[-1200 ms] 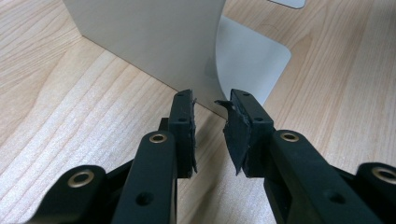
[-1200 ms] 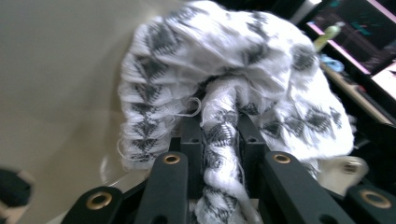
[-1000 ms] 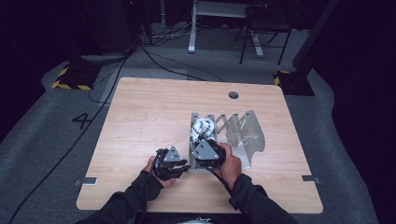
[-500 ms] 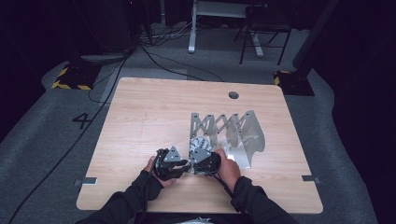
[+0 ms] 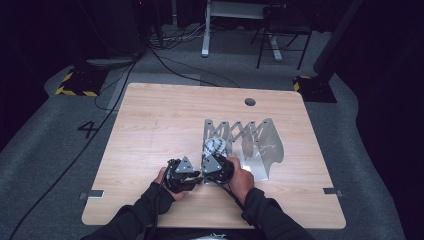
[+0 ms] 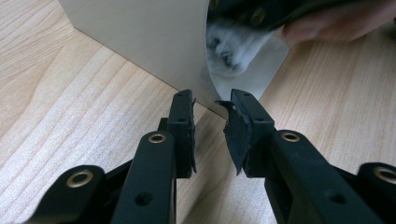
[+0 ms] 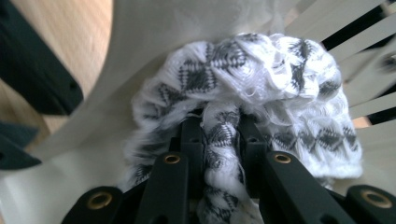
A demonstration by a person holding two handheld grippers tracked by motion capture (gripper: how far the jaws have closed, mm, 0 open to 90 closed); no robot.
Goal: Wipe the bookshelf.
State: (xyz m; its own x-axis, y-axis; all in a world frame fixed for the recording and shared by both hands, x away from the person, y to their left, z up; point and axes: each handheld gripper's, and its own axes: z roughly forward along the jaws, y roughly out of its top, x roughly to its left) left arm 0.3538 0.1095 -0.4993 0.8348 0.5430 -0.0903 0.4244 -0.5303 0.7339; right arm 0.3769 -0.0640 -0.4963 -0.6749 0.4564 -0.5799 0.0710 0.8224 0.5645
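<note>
A white-and-grey knitted cloth (image 5: 214, 146) (image 7: 261, 79) is bunched up in the left end of a pale folding rack (image 5: 260, 142) on the wooden table (image 5: 160, 120). My right gripper (image 5: 216, 169) (image 7: 219, 123) is shut on a fold of this cloth, right at the rack's near left corner. My left gripper (image 5: 183, 175) (image 6: 210, 135) sits just to its left, low over the table. Its jaws stand open, pointing at the edge of a rack panel (image 6: 140, 42) without touching it. Behind that panel edge the cloth (image 6: 229, 51) shows, blurred.
The rack's upright panels and crossed slats spread over the table's right-centre. A cable hole (image 5: 250, 102) lies near the far edge. Bare wood stretches to the left and far side. Cables and chair legs are on the floor beyond.
My right hand has drawn back from the rack's left end toward the near edge, beside the left gripper. The left gripper has barely moved.
</note>
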